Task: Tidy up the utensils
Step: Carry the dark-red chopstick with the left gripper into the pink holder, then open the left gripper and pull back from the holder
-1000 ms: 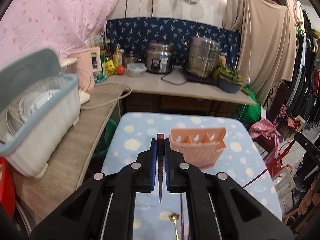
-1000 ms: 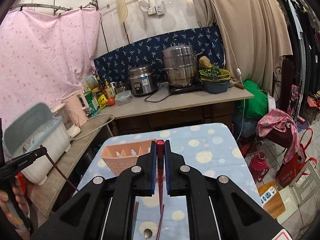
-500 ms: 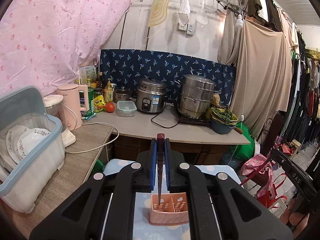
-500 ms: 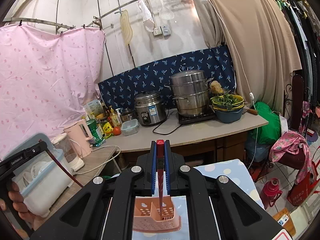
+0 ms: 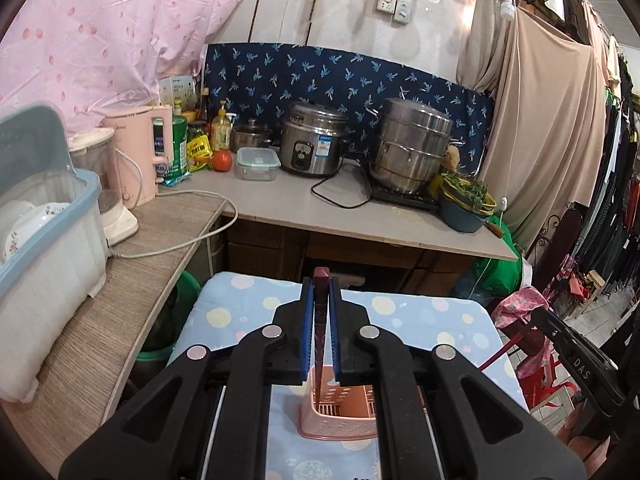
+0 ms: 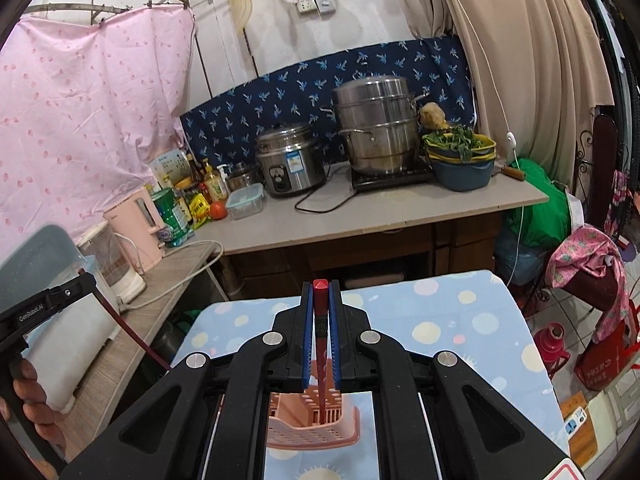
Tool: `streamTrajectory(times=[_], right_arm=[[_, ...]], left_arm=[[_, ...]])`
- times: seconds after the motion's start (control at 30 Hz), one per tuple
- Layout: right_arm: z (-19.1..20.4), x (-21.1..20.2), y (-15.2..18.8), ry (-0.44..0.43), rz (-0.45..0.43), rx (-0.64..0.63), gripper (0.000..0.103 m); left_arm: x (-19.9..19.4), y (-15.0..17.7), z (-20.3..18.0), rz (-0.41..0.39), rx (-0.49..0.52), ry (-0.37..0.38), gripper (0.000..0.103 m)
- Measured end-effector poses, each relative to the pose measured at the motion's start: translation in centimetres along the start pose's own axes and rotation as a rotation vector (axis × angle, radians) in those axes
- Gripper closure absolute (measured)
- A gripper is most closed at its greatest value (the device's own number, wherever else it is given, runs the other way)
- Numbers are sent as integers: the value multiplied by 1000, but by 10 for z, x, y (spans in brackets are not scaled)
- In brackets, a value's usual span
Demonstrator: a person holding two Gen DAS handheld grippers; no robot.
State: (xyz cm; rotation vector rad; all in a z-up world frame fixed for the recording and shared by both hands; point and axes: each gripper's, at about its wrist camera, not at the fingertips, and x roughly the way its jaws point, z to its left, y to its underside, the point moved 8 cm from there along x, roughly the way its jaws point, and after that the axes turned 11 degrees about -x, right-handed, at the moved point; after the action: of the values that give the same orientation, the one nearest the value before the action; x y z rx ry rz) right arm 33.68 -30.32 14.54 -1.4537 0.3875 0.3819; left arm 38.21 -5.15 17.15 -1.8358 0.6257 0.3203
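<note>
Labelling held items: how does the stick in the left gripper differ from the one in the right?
The dark maroon chopstick in the left gripper has a dull squarish end; the bright red chopstick in the right gripper has a glossy, triangular-looking end. Both stand upright, clamped between blue pads, tips over the pink slotted plastic utensil basket.

Your wrist cameras both look forward-down along jaws, close above pink utensil caddy point(image 5: 340, 416) point(image 6: 316, 420); both share dotted bench point(image 5: 420, 316) point(image 6: 460, 320), rice cooker point(image 5: 312, 144) point(image 6: 290, 158) beyond.
</note>
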Motion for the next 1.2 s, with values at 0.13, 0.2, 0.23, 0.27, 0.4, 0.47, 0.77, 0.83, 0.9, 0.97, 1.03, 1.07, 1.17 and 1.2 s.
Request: streamTrajectory(times=[0.13, 0.2, 0.23, 0.27, 0.4, 0.47, 0.77, 0.83, 0.9, 0.97, 1.03, 1.07, 1.17, 1.2], right_arm=[[-5, -4, 3, 11, -2, 13, 84], [-7, -12, 1, 16, -16, 14, 73], [-7, -16, 0, 19, -25, 13, 71], [-6, -22, -2, 22, -36, 9, 68], [-4, -49, -2, 21, -64, 3, 62], [-4, -62, 3, 20, -68, 4, 59], [5, -119, 69, 27, -8, -20, 55], [7, -127, 94, 23, 28, -19, 55], [9, -135, 120, 21, 66, -13, 55], [11, -140, 144, 23, 102, -14, 55], [13, -146, 169, 24, 140, -11, 55], [14, -149, 182, 23, 159, -7, 55], [18, -155, 217, 17, 212, 1, 55], [20, -157, 228, 18, 228, -2, 55]], left_arm=[[-1, 5, 4, -6, 4, -19, 85], [-4, 5, 7, -13, -5, -27, 65], [-6, 4, 9, -18, -11, -30, 57], [-10, 3, 9, -22, -15, -29, 55], [-23, 5, 12, -25, -10, -35, 54], [-32, 9, 15, -23, -9, -37, 51], [-70, 69, 40, 41, 6, -65, 47], [-75, 87, 48, 63, 1, -72, 47], [-80, 107, 56, 94, -5, -74, 47], [-86, 128, 62, 120, -2, -85, 47], [-90, 147, 67, 141, 6, -99, 47], [-92, 158, 70, 157, 8, -106, 47], [-99, 186, 78, 194, 15, -116, 47], [-101, 195, 80, 203, 19, -120, 47]])
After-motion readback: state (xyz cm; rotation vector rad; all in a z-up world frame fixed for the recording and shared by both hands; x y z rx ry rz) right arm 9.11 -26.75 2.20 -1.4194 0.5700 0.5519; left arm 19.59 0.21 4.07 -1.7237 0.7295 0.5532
